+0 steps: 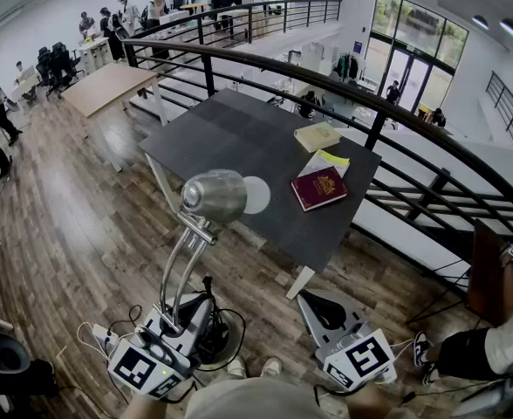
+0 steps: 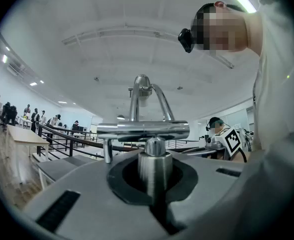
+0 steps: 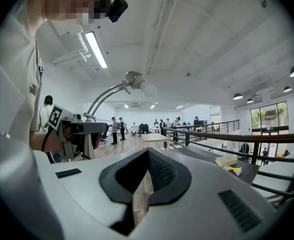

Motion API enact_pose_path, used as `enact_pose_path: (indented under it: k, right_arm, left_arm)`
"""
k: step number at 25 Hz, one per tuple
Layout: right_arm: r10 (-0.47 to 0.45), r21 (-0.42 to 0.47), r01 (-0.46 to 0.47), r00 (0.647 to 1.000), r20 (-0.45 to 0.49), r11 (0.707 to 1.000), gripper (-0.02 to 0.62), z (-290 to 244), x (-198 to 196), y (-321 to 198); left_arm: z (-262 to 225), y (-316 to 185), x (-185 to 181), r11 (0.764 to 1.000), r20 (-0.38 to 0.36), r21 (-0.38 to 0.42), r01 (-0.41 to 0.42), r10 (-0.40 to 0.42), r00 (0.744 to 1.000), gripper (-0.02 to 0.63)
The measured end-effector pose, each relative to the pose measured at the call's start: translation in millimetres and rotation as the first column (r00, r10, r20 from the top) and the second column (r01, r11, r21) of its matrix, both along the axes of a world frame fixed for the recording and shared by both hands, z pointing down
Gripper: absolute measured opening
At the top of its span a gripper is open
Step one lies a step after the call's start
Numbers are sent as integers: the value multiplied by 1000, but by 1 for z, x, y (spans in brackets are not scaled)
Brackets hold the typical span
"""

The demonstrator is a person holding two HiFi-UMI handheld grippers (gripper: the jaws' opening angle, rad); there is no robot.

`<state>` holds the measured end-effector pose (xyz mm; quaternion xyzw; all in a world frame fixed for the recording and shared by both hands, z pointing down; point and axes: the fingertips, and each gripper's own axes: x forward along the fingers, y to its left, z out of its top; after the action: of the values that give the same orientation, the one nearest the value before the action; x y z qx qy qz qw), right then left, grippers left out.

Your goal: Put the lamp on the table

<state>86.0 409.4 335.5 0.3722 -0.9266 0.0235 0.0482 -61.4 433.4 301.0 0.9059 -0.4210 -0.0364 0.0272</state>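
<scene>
A chrome desk lamp (image 1: 213, 195) with a white bulb (image 1: 256, 195) is held up off the wooden floor at lower left. My left gripper (image 1: 174, 321) is shut on the lamp's short metal post (image 2: 155, 168), and the curved arm (image 2: 146, 95) rises above the jaws. The dark grey table (image 1: 230, 133) stands ahead, beyond the lamp head. Low at the right my right gripper (image 1: 316, 304) hangs over the floor, jaws together with nothing in them (image 3: 147, 159). From the right gripper view the lamp (image 3: 137, 81) shows at upper left.
On the table's right half lie a tan book (image 1: 317, 136), a yellow pad (image 1: 328, 161) and a maroon book (image 1: 318, 188). A black railing (image 1: 374, 105) curves behind the table. Cables and a power strip (image 1: 101, 336) lie on the floor. A person's legs (image 1: 466, 352) are at the right.
</scene>
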Motion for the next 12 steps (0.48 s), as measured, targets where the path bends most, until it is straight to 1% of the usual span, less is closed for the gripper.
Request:
enact_pose_path:
  k: [7, 12]
  right_arm:
    - [25, -8, -25, 1000, 17, 1000, -2, 0, 2, -8]
    - [30, -5, -30, 999, 10, 1000, -2, 2, 7, -8]
  left_arm:
    - [2, -7, 1, 1000, 6, -16, -10, 10, 1000, 0]
    - [2, -8, 8, 1000, 9, -7, -16, 16, 1000, 0]
